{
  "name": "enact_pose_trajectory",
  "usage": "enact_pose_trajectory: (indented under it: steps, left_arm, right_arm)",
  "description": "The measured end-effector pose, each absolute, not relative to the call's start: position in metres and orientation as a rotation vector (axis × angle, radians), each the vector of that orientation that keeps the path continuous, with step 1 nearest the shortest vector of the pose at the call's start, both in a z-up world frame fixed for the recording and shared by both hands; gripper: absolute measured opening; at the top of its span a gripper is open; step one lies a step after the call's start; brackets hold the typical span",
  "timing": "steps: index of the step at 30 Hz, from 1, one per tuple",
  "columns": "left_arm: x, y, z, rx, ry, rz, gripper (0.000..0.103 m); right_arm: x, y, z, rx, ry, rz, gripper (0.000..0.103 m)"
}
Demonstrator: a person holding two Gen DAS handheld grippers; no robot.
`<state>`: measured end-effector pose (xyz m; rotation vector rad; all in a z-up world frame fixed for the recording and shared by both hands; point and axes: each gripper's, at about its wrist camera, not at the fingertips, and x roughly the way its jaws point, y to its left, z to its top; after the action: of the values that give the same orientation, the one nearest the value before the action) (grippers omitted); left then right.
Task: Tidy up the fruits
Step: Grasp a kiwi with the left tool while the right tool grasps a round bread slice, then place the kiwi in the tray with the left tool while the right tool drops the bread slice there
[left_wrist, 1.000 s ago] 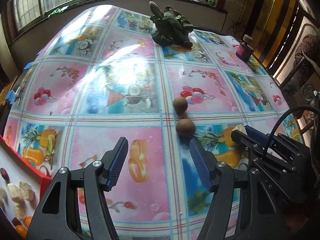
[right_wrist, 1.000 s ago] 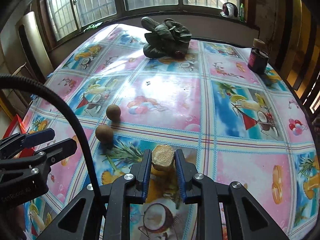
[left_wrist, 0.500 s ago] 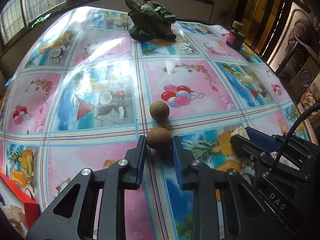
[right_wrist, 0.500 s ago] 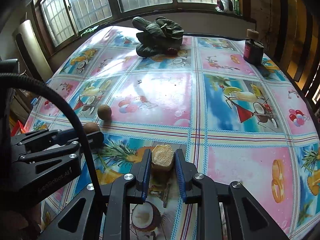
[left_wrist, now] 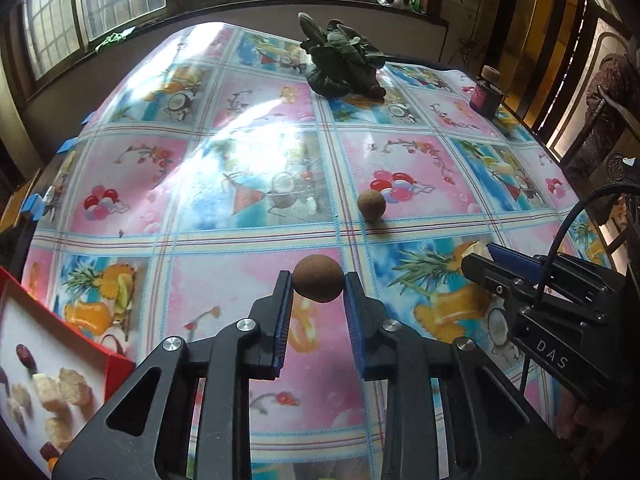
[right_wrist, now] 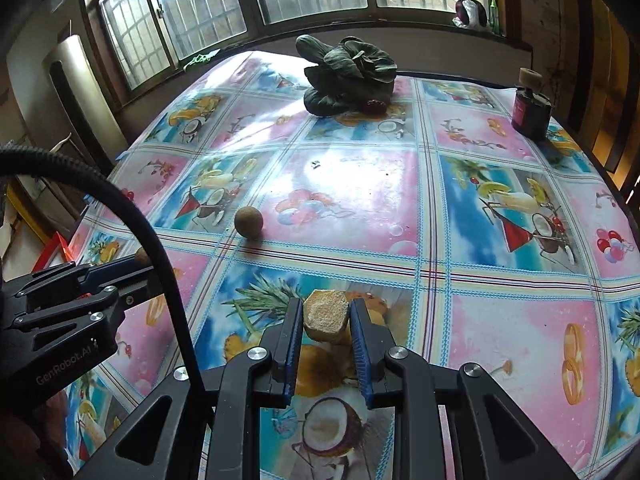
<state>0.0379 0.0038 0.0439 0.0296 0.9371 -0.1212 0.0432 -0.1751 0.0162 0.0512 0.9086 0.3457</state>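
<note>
Spreading under both tools is the desk (left_wrist: 248, 152), draped in a glossy plastic cloth printed with pink and blue squares of fruit and balloons. Far ahead of both pairs of jaws, near the desk's back edge, lies a bunch of dark green leafy vegetable (right_wrist: 348, 76), and off to the right of it stands a small dark jar with a cork-coloured lid (right_wrist: 530, 110). Low on the left of the left jaws sits a red-rimmed box with a white inside (left_wrist: 44, 352), holding pale chunks and a few dark red pieces. The left gripper (left_wrist: 318, 300) has its blue-padded jaws closed on a round brown rough-skinned fruit (left_wrist: 318, 283), which is pinched between the tips and appears lifted above the cloth. The right gripper (right_wrist: 326, 330) clamps a pale tan, grainy, faceted chunk of fruit (right_wrist: 325, 316) between its jaws. A second round brown fruit (left_wrist: 371, 206) rests on the cloth, ahead and slightly right of the left jaws, and ahead and to the left of the right jaws.
</note>
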Motion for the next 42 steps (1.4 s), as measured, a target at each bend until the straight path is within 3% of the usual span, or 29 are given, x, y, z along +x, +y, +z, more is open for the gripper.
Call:
enact_pose_trajectory:
  steps: [24,33,42]
  left_arm:
    - [-0.077,0.178,0.082,-0.064,0.868,0.178,0.025]
    - [-0.112,0.249,0.069,-0.105,0.893,0.323,0.025]
    - [-0.121,0.272,0.050,-0.114,0.923,0.358,0.025]
  right_arm:
    - [-0.033,-0.030,0.059,-0.060,0.853,0.719,0.023]
    - [-0.039,0.044,0.061,-0.131,0.852,0.844,0.023]
    - [-0.025,0.117,0.048,-0.192,0.874,0.920,0.023]
